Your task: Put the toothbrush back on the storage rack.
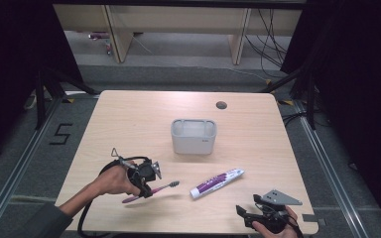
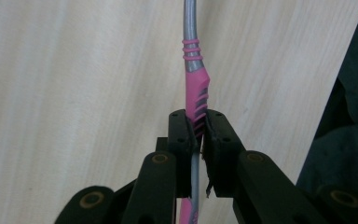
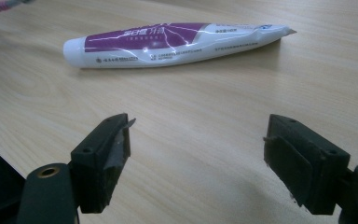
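Pale wood grain runs across the desk [image 1: 129,114], which stands on a grey floor between dark curtains. Near its middle we see a grey caddy [image 1: 194,136], open at the top, and we judge it to be where the bathroom things belong, since nothing else on the surface could take them.

Our left tongs [image 1: 146,184] are clamped tight on a pink toothbrush [image 1: 151,191], with the pads pressing both sides of the ribbed pink grip, as the left gripper view makes plain [image 2: 196,100]. Gripping it mid-handle keeps it balanced and leaves the head free. A faint shadow under it suggests that it hangs just clear of the wood, at the near left part of the desk. Its long axis lies almost level, with the bristle head pointing right and slightly away from us, toward the toothpaste tube [image 1: 217,183], and the tail pointing back to the left.

Our right tongs [image 1: 246,214] wait at the near edge, spread wide with nothing between them, and the tube lies ahead of them with its cap end toward the toothbrush [image 3: 177,43].
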Demonstrator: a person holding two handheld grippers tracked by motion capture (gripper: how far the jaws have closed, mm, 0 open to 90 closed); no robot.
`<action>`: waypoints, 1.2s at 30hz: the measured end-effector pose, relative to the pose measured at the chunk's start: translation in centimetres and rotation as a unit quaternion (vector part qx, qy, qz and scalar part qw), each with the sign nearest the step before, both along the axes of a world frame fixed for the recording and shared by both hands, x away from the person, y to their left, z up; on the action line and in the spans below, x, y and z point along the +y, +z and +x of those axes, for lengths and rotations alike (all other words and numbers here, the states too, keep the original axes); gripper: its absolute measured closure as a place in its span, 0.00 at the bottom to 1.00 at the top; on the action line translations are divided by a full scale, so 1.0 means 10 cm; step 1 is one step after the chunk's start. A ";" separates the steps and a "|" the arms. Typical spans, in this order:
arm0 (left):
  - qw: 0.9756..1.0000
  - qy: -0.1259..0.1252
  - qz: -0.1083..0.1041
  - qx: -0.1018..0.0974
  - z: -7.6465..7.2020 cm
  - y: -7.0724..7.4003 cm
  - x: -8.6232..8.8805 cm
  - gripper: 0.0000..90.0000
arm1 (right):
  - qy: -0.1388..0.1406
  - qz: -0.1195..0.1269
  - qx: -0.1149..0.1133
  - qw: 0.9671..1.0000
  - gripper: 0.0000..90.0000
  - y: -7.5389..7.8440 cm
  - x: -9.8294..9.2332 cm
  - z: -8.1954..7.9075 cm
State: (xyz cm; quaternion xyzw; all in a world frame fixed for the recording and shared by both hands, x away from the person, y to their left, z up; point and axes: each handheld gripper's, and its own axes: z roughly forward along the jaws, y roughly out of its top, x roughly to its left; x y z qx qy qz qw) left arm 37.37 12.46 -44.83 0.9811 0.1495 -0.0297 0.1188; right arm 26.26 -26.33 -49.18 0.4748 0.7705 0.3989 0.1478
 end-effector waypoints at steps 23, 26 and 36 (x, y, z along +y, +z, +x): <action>0.967 0.109 -0.204 -0.106 0.27 0.43 0.27 0.90 | -0.002 0.001 0.000 1.000 0.26 0.00 0.00 0.00; 0.961 0.120 -0.222 -0.113 0.29 0.46 0.27 0.91 | -0.001 0.011 0.009 1.000 0.26 -0.01 0.01 0.00; 0.928 0.162 -0.302 -0.148 0.32 0.60 0.26 0.91 | 0.002 0.006 0.001 1.000 0.26 -0.01 0.00 0.01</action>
